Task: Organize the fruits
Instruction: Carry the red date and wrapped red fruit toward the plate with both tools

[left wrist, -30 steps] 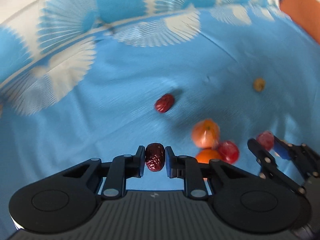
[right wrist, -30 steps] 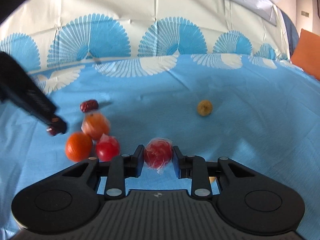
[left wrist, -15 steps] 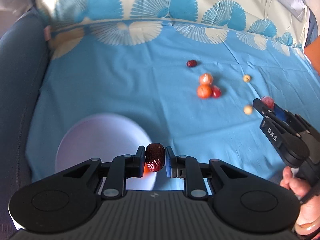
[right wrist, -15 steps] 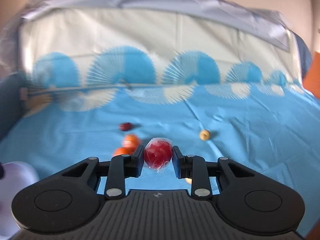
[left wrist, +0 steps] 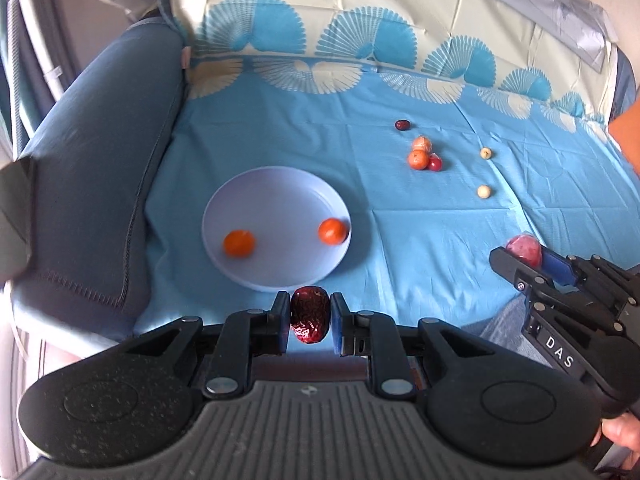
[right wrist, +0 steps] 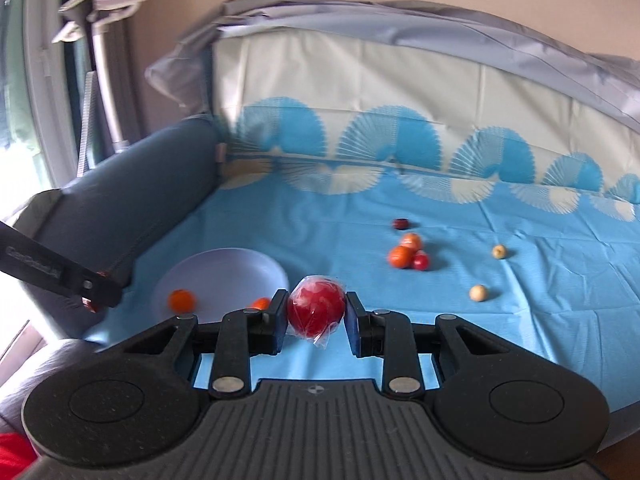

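My left gripper [left wrist: 310,316] is shut on a wrinkled dark red date [left wrist: 310,314], held just short of the near rim of a lilac plate [left wrist: 280,188]. Two oranges [left wrist: 239,243] [left wrist: 332,231] lie in the plate. My right gripper [right wrist: 316,312] is shut on a red fruit in clear wrap [right wrist: 316,307]; it also shows in the left wrist view [left wrist: 524,250] to the right of the plate. The plate [right wrist: 224,268] lies ahead to its left. Another date [left wrist: 402,124], two oranges [left wrist: 418,159], a red fruit [left wrist: 435,164] and two pale fruits [left wrist: 483,191] lie on the blue cloth.
A grey-blue sofa arm [left wrist: 100,160] runs along the left of the plate. The blue fan-patterned cloth [left wrist: 400,220] covers the seat and rises up the backrest [right wrist: 400,92]. An orange cushion [left wrist: 628,136] is at the far right.
Both grippers have pulled back and up from the fruit cluster, each keeping its fruit. The left gripper now hangs by the plate's near rim, and the plate with two oranges has come into view.
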`<state>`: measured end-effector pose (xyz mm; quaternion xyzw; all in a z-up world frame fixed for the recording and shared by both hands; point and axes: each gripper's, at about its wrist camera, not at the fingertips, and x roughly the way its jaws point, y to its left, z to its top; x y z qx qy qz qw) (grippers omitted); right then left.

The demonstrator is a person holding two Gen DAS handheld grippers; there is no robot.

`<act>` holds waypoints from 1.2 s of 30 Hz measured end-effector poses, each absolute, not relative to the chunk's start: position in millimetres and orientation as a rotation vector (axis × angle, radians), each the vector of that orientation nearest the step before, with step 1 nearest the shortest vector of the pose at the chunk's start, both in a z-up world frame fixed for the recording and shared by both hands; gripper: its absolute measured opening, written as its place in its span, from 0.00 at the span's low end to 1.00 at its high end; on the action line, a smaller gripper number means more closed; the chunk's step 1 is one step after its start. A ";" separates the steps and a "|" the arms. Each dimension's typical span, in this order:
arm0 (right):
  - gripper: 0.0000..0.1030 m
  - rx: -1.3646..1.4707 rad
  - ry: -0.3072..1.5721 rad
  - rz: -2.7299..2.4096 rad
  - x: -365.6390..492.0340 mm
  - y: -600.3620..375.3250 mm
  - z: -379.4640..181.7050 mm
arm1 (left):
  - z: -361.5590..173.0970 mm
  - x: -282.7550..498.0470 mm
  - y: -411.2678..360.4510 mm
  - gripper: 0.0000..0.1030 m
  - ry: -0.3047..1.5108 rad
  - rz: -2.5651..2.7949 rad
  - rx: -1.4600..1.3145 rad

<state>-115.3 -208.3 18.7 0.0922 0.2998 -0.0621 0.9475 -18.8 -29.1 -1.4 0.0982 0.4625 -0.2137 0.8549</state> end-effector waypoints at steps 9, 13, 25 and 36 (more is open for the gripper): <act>0.30 0.146 0.597 -0.042 -144.3 -173.0 45.8 | -2.5 -61.0 1.9 0.22 0.946 -0.436 0.163; 0.30 0.131 0.596 -0.037 -149.5 -167.5 49.5 | -1.5 -66.9 7.0 0.22 0.938 -0.436 0.151; 0.30 0.126 0.592 -0.052 -157.4 -162.9 52.7 | 5.2 -70.8 14.4 0.22 0.915 -0.449 0.112; 0.30 0.120 0.604 -0.042 -152.9 -162.9 49.7 | 4.7 -67.2 16.9 0.22 0.921 -0.442 0.099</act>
